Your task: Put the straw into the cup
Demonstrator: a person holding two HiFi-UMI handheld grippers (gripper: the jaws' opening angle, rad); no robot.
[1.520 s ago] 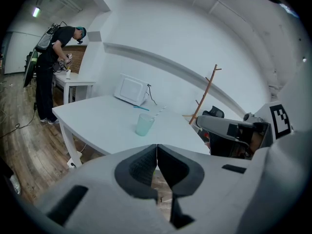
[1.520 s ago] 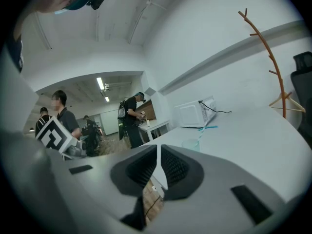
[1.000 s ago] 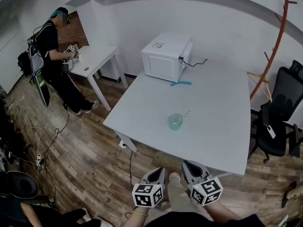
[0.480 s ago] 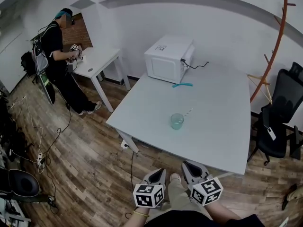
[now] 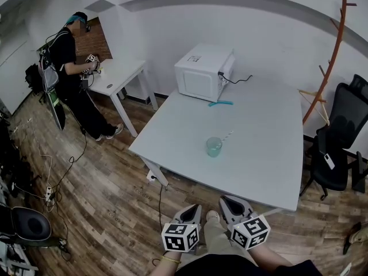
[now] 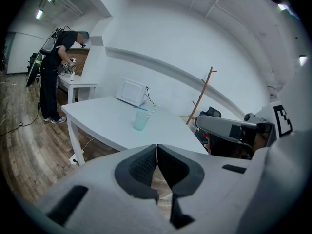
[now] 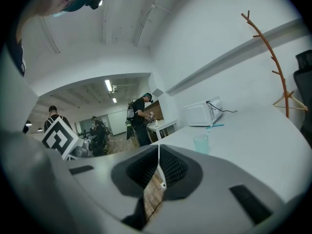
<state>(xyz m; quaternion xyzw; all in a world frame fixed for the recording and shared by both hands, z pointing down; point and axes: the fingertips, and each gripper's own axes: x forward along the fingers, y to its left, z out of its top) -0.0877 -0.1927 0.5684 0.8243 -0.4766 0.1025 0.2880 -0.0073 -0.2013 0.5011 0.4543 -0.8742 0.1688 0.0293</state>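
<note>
A translucent teal cup (image 5: 214,146) stands upright near the middle of the white table (image 5: 270,154). A pale straw (image 5: 227,136) lies flat on the table just right of it, a little farther back. Both also show in the left gripper view, cup (image 6: 141,121) and straw (image 6: 152,109), and the cup (image 7: 200,143) in the right gripper view. My left gripper (image 5: 190,211) and right gripper (image 5: 227,202) hang side by side off the table's near edge, well short of the cup. Each has its jaws together with nothing between them.
A white microwave (image 5: 202,72) sits at the table's far end with a turquoise stick-like item (image 5: 221,103) in front of it. A black office chair (image 5: 340,148) and a wooden coat stand (image 5: 329,62) are at the right. A person (image 5: 72,68) works at a small table (image 5: 118,73) far left.
The head view shifted slightly between the earliest frame and now. Both grippers stay shut in about the same spot; cup and straw have not moved.
</note>
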